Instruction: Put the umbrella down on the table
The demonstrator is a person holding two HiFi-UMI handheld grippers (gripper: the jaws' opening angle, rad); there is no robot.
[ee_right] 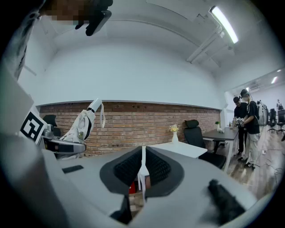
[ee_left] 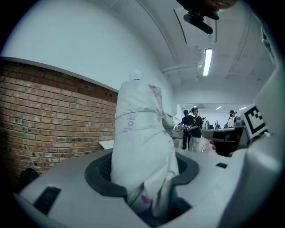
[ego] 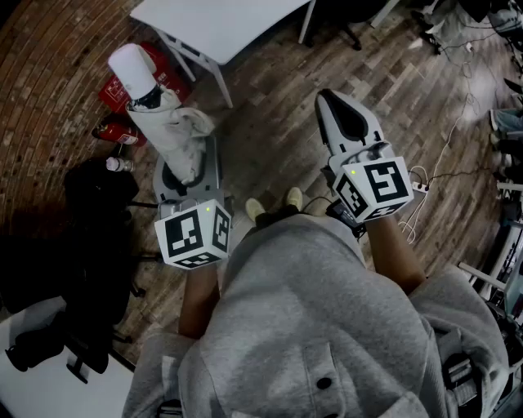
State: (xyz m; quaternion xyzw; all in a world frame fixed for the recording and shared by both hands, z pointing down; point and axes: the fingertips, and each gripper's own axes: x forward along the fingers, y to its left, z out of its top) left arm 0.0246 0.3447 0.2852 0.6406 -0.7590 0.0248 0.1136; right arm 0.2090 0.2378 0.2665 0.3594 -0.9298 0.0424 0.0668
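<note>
Left tongs (ego: 185, 170) are clamped on the folded white umbrella (ego: 167, 122), which juts up out of the jaws, in the air over the wooden floor (ego: 270, 106), near the white worktop (ego: 233, 24) but not on it. Its lower end is swallowed between the jaws and can't be made out. Right tongs (ego: 343, 114) are pressed together, nothing in them, well apart from the umbrella, and the worktop is cut off by the head view's top edge.

open floor (ego: 278, 114) before white table (ego: 221, 20)
</note>
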